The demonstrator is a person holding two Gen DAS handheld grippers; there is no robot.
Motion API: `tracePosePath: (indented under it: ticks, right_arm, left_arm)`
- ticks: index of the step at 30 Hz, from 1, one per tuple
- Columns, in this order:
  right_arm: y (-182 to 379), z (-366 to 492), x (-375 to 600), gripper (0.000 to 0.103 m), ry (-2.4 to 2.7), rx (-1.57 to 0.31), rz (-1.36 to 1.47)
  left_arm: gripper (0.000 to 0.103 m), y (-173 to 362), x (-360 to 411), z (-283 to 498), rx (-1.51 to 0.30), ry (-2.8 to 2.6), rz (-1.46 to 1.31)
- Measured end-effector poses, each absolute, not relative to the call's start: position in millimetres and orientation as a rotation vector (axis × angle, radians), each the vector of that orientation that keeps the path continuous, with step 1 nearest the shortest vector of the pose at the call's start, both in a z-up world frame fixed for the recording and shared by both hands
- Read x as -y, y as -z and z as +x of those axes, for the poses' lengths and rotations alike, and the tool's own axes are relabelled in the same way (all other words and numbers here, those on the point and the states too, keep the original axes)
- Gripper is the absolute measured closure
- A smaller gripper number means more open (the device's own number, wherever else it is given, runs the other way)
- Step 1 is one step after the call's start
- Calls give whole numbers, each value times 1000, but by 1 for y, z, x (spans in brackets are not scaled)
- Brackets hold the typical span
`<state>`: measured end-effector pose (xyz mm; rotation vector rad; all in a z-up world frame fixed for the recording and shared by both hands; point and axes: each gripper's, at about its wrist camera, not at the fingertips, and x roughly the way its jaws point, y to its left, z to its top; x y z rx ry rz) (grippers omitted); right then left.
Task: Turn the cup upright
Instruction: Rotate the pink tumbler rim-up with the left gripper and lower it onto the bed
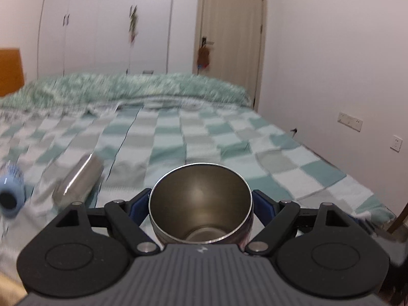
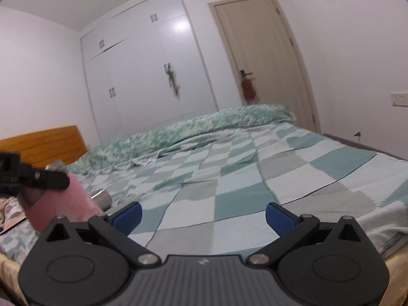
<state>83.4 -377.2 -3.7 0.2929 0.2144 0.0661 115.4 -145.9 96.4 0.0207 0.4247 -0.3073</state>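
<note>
My left gripper (image 1: pixel 201 201) is shut on a steel-lined cup (image 1: pixel 201 206), its blue pads pressing both sides. The cup's open mouth faces up toward the camera and shows a bare metal inside. In the right wrist view the same cup (image 2: pixel 61 204) shows a pink outer wall at the far left, held above the bed by the left gripper. My right gripper (image 2: pixel 202 215) is open and empty over the checked bedspread (image 2: pixel 229 178).
A silver metal cup (image 1: pixel 79 181) lies on its side on the bed at left, next to a light blue cup (image 1: pixel 11 193) also on its side. A green duvet (image 1: pixel 127 89) is bunched at the bed's far side. Wardrobe and door stand behind.
</note>
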Motion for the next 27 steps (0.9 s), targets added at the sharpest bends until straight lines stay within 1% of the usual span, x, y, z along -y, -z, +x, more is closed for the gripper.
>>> tracePosePath:
  ticks: [5, 13, 20, 21, 24, 26, 27]
  right_arm:
    - [2, 79, 384, 0, 16, -180, 284]
    - [2, 84, 399, 0, 92, -174, 258]
    - [7, 96, 405, 0, 136, -217, 215]
    - [7, 97, 405, 0, 133, -223, 212]
    - [9, 100, 406, 0, 126, -230, 214]
    - [9, 99, 405, 0, 123, -230, 215]
    - [9, 98, 404, 0, 121, -229, 213]
  left_arm:
    - [19, -99, 182, 140, -371, 337, 61]
    - [19, -69, 229, 179, -337, 351, 102]
    - [19, -32, 240, 205, -346, 357, 103]
    - [19, -30, 239, 202, -313, 364, 109]
    - [18, -32, 240, 202, -315, 371, 109]
    - [3, -36, 235, 199, -297, 383, 90]
    - [0, -39, 231, 195, -276, 387, 78]
